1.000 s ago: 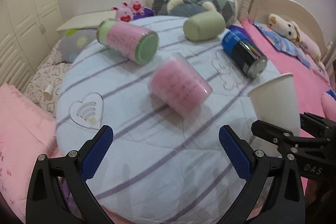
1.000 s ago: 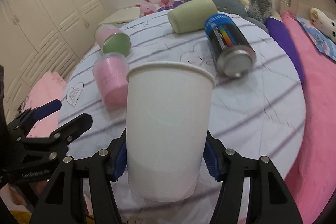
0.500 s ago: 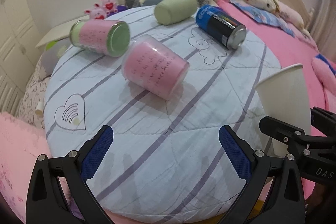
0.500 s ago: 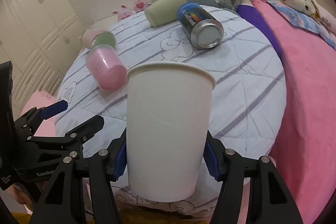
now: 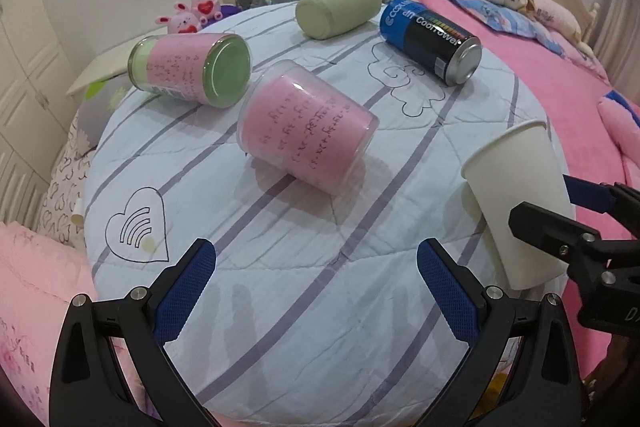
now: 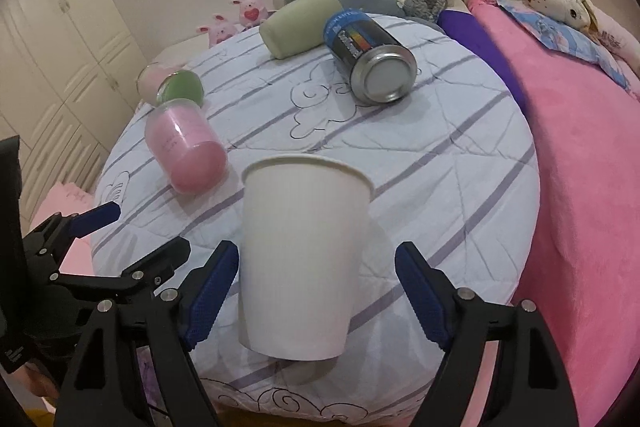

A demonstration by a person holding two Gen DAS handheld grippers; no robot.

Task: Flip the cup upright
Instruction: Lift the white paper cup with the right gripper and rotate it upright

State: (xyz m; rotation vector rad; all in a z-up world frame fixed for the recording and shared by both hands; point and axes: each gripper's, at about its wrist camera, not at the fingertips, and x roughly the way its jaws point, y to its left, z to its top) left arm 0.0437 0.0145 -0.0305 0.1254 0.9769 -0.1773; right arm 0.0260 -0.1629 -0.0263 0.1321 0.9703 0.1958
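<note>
I have the white paper cup standing mouth-up near the tabletop edge, between my right claw pads, which look spread clear of it, left claw released and idle, so I judge release done; next, back straight off.

- Illumination: soft, even indoor light from above; both views are moderately bright with a slight pink cast.
- Shadows: diffuse. A soft shadow lies under the pink jar and beside the white paper cup on the round cushion.
- Glare: mild highlight on the metal end of the can; none elsewhere.
- Distortion: strong fisheye curvature; black vignette fills the corners, and the wardrobe doors bow.
- Focus: centre sharp; periphery slightly soft.
</note>
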